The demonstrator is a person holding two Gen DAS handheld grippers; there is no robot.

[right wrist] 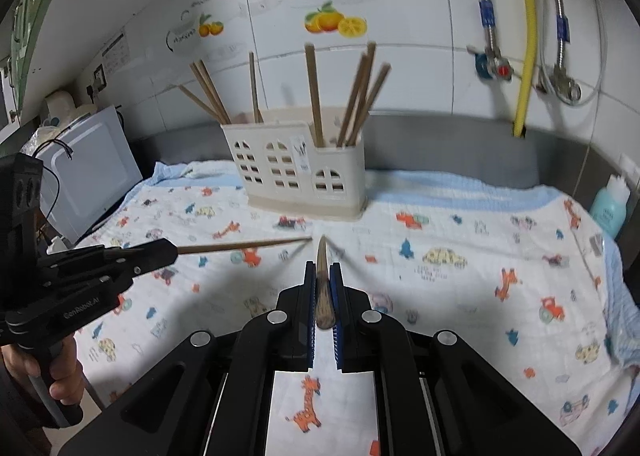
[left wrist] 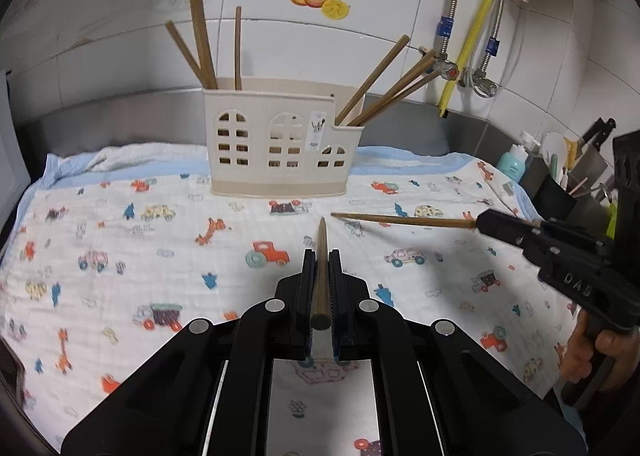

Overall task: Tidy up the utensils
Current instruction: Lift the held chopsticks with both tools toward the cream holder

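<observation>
A cream utensil holder (left wrist: 280,143) (right wrist: 300,171) with house-shaped windows stands at the back of the patterned cloth (left wrist: 160,256) (right wrist: 480,276), with several brown wooden chopsticks (left wrist: 202,43) (right wrist: 314,95) upright in it. My left gripper (left wrist: 321,256) is shut on one chopstick (left wrist: 321,248) that points toward the holder, held above the cloth. My right gripper (right wrist: 322,268) is shut on another chopstick (right wrist: 322,256), also pointing forward. Each gripper shows in the other's view: the right gripper (left wrist: 480,221) with its chopstick (left wrist: 400,219), the left gripper (right wrist: 174,250) with its chopstick (right wrist: 244,244).
A white appliance (right wrist: 88,171) stands at the left edge of the cloth. A teal bottle (left wrist: 514,163) (right wrist: 610,207) and a rack with knives (left wrist: 596,135) sit to the right. Hoses and valves (left wrist: 452,71) (right wrist: 500,67) hang on the tiled wall behind.
</observation>
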